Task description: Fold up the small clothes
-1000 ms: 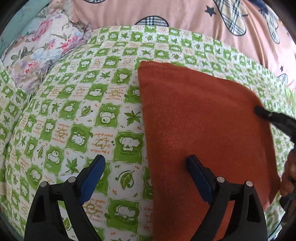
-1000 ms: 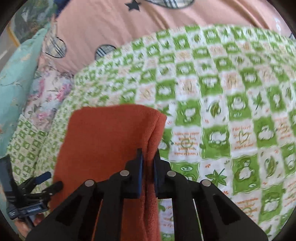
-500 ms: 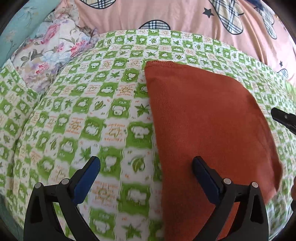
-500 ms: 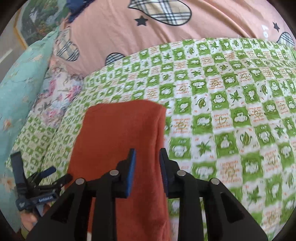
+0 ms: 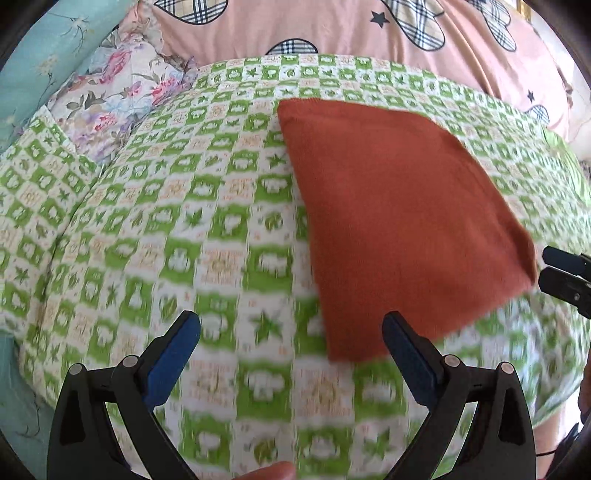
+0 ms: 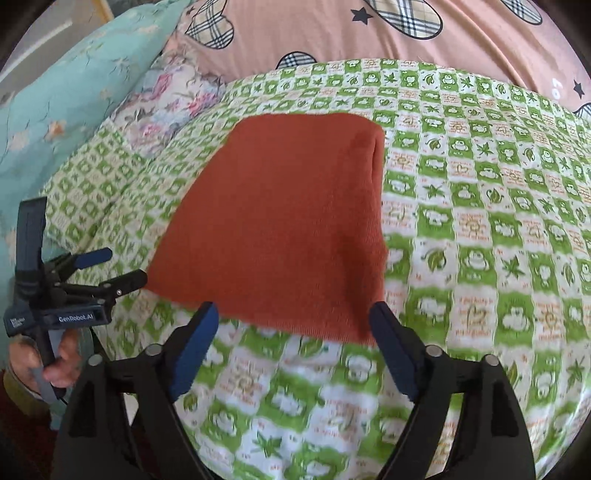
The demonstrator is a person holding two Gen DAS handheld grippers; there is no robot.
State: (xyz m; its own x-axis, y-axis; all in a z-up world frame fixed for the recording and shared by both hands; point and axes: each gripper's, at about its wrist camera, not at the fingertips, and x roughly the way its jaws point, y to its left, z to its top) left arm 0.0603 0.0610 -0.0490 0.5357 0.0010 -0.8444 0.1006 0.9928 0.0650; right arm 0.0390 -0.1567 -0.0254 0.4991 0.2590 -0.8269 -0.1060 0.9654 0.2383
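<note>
A rust-orange folded cloth (image 5: 399,221) lies flat on the green-and-white patterned bedspread (image 5: 184,229); it also shows in the right wrist view (image 6: 280,229). My left gripper (image 5: 291,339) is open and empty, held back from the cloth's near left corner. My right gripper (image 6: 291,332) is open and empty, just short of the cloth's near edge. The left gripper shows in the right wrist view (image 6: 110,269) at the cloth's left corner. The right gripper's tips show at the right edge of the left wrist view (image 5: 565,273).
A pink quilt with plaid hearts (image 5: 369,33) lies beyond the bedspread. A floral pillow (image 5: 118,92) and a teal pillow (image 6: 74,99) sit at the left. The bedspread's front edge drops off near the grippers.
My right gripper opened and let go of the cloth's edge, then drew back. My left gripper also pulled back from the cloth. The cloth now lies flat.
</note>
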